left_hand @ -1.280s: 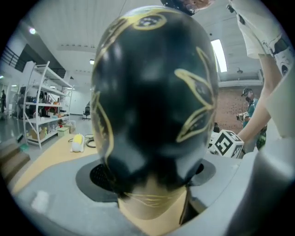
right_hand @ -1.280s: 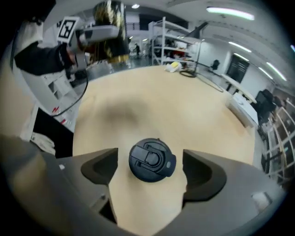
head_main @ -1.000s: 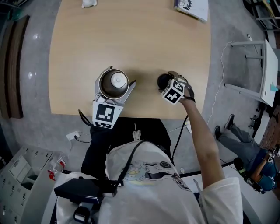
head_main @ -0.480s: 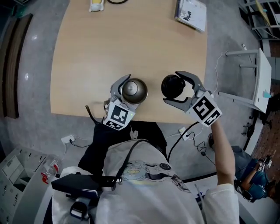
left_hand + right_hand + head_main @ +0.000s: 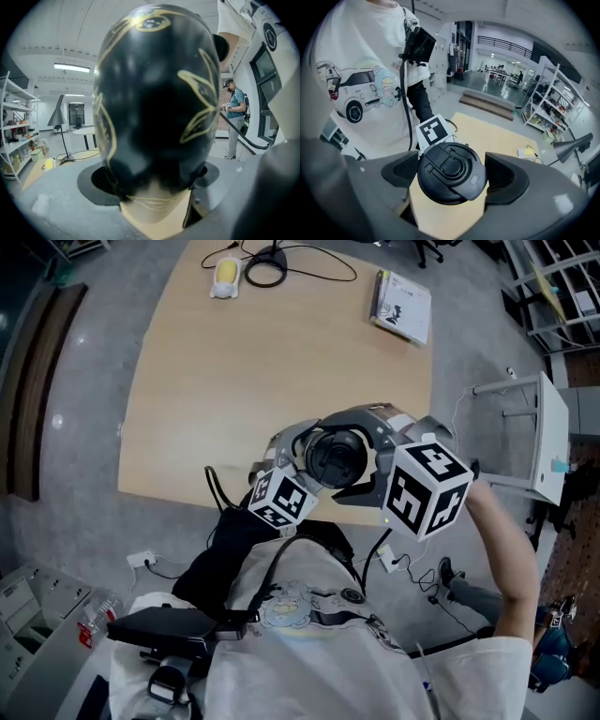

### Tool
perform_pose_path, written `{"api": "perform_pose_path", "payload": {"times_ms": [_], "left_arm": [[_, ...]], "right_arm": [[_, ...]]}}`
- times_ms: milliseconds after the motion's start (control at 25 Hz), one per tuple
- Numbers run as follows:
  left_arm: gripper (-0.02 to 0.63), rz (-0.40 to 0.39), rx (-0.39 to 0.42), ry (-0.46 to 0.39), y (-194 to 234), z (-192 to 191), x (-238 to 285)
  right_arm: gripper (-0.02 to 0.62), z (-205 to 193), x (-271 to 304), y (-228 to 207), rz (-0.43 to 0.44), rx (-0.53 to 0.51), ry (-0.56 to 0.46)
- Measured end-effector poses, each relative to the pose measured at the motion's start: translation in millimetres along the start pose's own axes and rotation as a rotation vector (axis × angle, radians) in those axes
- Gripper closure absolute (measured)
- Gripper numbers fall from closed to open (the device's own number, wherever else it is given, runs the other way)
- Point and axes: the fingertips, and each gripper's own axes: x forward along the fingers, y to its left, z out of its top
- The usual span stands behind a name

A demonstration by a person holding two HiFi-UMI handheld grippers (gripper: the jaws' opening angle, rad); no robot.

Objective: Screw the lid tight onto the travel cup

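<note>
The travel cup (image 5: 154,93), black with thin gold lines, fills the left gripper view, and my left gripper (image 5: 154,185) is shut on its lower body. In the head view the left gripper (image 5: 298,457) holds the cup up in front of the chest, off the table. My right gripper (image 5: 351,457) is shut on the round black lid (image 5: 333,456), top face up, directly over the cup's mouth. Seen in the right gripper view, the lid (image 5: 450,172) sits between the two pads and hides the cup. I cannot tell whether the lid touches the rim.
The wooden table (image 5: 234,381) lies below and beyond both grippers. At its far edge are a booklet (image 5: 403,306), a yellow object (image 5: 223,277) and a coiled black cable (image 5: 267,273). A white stand (image 5: 544,437) is to the right on the floor.
Both grippers have risen from the table and come together. The right one carried the lid up and left until it hangs over the cup, which the left one lifted and moved right.
</note>
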Motion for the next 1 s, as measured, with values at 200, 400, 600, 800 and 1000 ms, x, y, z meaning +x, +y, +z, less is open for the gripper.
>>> {"api": "perform_pose_path", "payload": {"times_ms": [200,400,600,800,1000], "left_arm": [[0.21,-0.085,0.013,-0.053,-12.2,20.5,-6.1],[0.21,-0.202,-0.033,-0.072,-29.0,33.5,-12.5],[0.21,-0.207,-0.066,-0.065,-28.5,33.7,-16.8],[0.209,-0.364,-0.114,-0.131,-39.9,60.6,-35.1],[0.209,-0.623,-0.1,-0.183,-75.0,94.1,-57.1]], "right_arm": [[0.149,13.4,-7.6,8.8,0.081,-0.113,-0.07],[0.149,29.2,-24.6,10.4,0.137,-0.034,-0.208],[0.147,32.9,-26.5,2.7,0.021,0.104,-0.335],[0.015,42.8,-53.7,4.8,0.046,0.252,-0.637],[0.026,68.9,-79.0,12.3,0.273,0.237,-0.881]]}}
